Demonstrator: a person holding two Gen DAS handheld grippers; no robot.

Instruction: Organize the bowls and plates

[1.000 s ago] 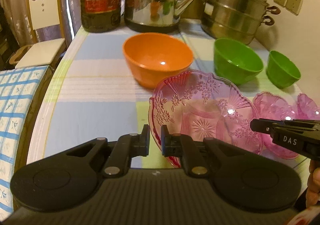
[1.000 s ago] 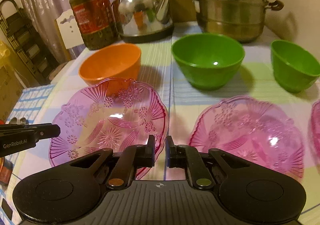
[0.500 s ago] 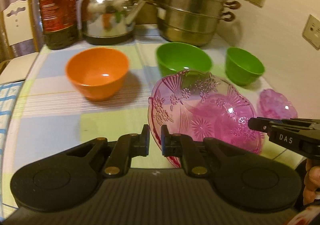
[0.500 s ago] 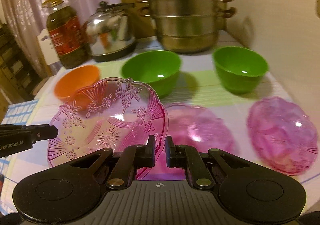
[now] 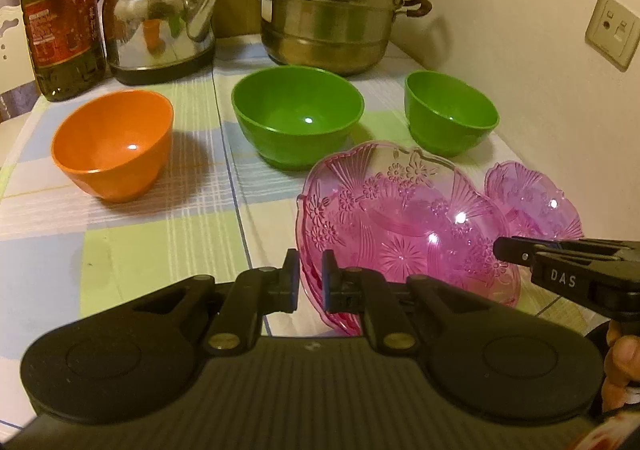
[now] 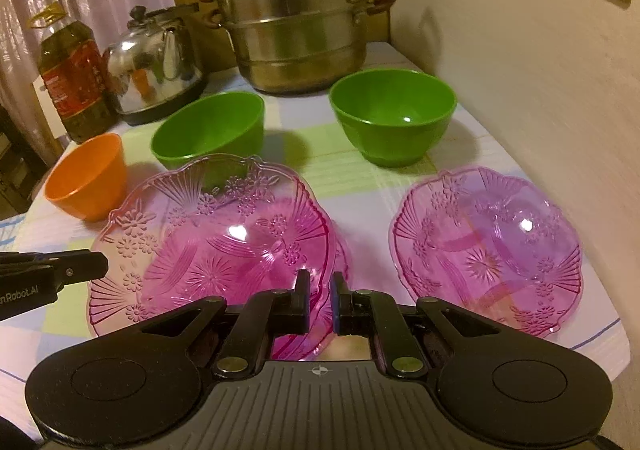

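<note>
Comparing views showed both the left gripper [image 5: 307, 276] and right gripper [image 6: 320, 300] clamped on the carried pink plate [image 5: 404, 226], shifted rightward onto a second plate [image 6: 338, 250] at lower centre frame, indicating stacking nearly complete.

Home kitchen: steamer pot [image 5: 332, 6], kettle [image 5: 160, 18], oil bottle [image 5: 60, 22].

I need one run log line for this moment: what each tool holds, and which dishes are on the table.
left tool: shut on pink plate | right tool: shut on same plate | second pink plate, orange bowl, two green bowls: on table
</note>
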